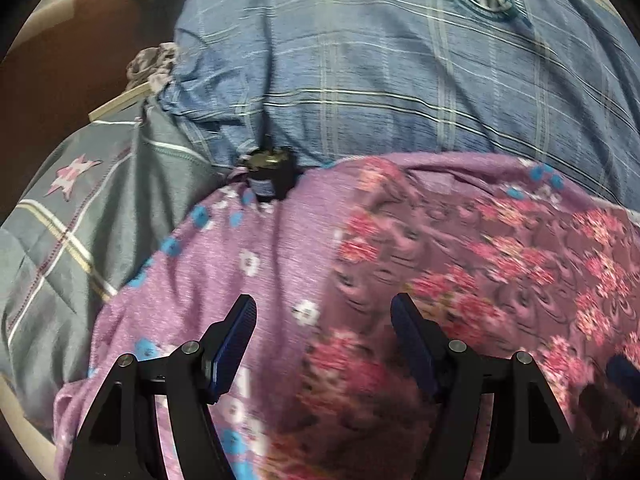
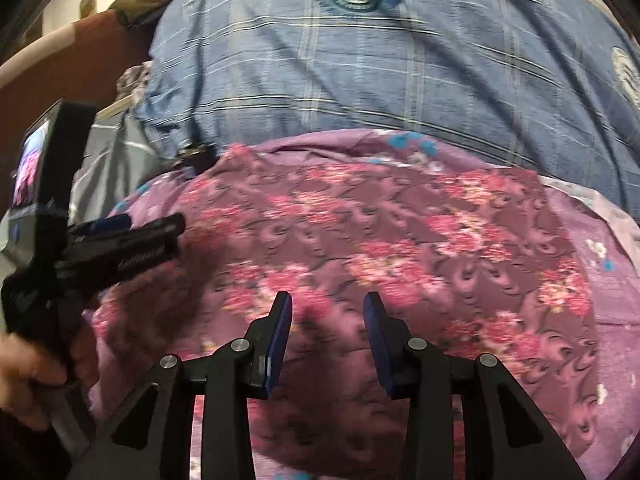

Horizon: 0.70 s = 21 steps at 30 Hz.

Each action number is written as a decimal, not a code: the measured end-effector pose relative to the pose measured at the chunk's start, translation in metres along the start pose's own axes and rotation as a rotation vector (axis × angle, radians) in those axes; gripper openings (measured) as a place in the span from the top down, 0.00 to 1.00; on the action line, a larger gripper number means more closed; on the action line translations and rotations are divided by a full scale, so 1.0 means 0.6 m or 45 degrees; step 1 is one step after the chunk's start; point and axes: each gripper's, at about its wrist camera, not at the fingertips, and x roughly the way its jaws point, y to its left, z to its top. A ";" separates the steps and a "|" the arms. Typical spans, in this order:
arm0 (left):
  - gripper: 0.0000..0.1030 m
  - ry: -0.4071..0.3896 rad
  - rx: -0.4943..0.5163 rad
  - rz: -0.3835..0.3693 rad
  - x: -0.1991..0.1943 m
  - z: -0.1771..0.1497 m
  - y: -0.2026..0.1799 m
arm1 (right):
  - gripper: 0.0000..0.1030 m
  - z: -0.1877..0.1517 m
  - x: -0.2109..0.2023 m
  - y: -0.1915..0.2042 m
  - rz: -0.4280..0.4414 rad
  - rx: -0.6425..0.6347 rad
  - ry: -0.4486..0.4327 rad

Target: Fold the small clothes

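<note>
A small maroon garment with pink flowers (image 1: 480, 280) lies spread on a lilac floral sheet (image 1: 224, 264). It also shows in the right wrist view (image 2: 360, 240), filling the middle. My left gripper (image 1: 324, 312) is open and empty, hovering over the garment's left edge. My right gripper (image 2: 328, 308) is open and empty, just above the garment's near part. The left gripper also shows in the right wrist view (image 2: 160, 232), at the garment's left side, held by a hand.
A blue plaid pillow (image 1: 400, 80) lies behind the garment. A small dark bottle (image 1: 268, 176) sits at the pillow's lower edge. A grey quilt with a star (image 1: 80, 200) lies to the left. A brown headboard (image 1: 60, 60) stands at far left.
</note>
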 end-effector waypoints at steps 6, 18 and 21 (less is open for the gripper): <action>0.33 -0.009 -0.069 0.035 0.007 0.006 0.030 | 0.63 -0.004 -0.006 0.046 0.042 -0.087 -0.013; 0.33 -0.020 -0.069 0.047 0.004 0.006 0.042 | 0.63 -0.006 -0.014 0.085 0.043 -0.158 -0.042; 0.33 -0.021 -0.074 0.050 0.003 0.006 0.045 | 0.63 -0.007 -0.015 0.091 0.036 -0.177 -0.052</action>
